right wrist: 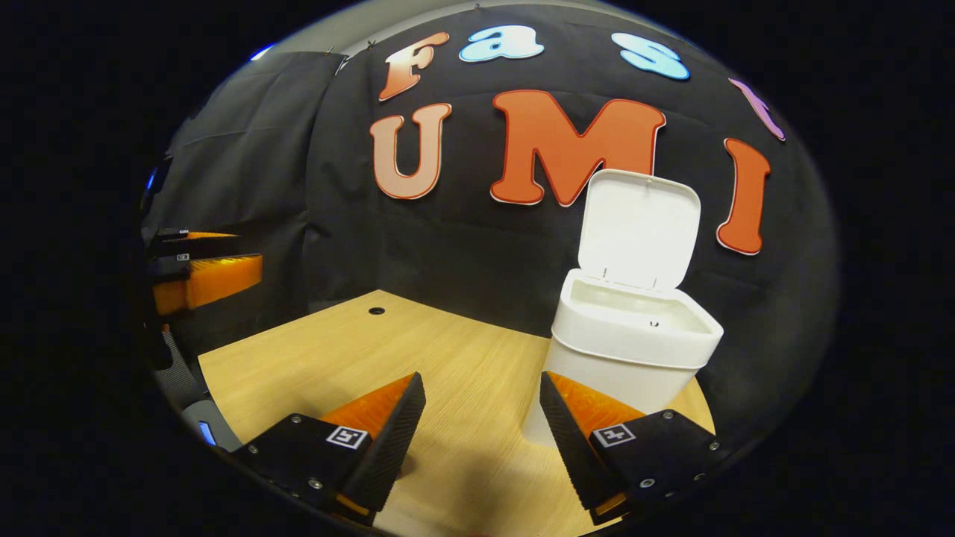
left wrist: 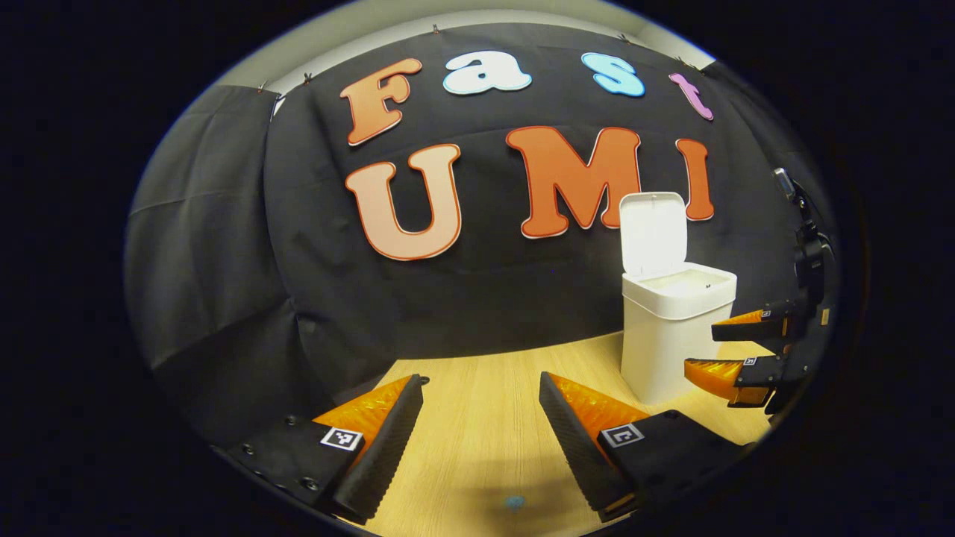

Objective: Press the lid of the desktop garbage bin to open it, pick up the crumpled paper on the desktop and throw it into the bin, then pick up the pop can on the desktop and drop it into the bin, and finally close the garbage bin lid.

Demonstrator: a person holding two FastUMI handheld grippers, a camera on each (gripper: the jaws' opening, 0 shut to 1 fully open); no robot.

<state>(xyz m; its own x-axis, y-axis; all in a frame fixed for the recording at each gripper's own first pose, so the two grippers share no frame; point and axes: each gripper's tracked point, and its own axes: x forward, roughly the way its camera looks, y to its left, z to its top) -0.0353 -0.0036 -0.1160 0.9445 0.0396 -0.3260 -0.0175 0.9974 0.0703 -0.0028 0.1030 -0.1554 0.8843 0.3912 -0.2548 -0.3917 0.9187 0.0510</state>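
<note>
I've got the garbage bin (right wrist: 623, 350) standing at the back of the wooden surface (right wrist: 336, 358) against the booth wall, its lid (right wrist: 638, 227) tipped up on the rear hinge, so the mouth is open and ready to take things. From here I can't see anything inside; the inner rim looks bare, but the bottom is hidden. My right gripper (right wrist: 481, 432) hovers low, just beside the bin's base, fingers apart with nothing between them. My left gripper (left wrist: 481, 436) hangs further out over bare surface, fingers likewise spread and empty. I'd judge the opening step done, with paper and can next.
</note>
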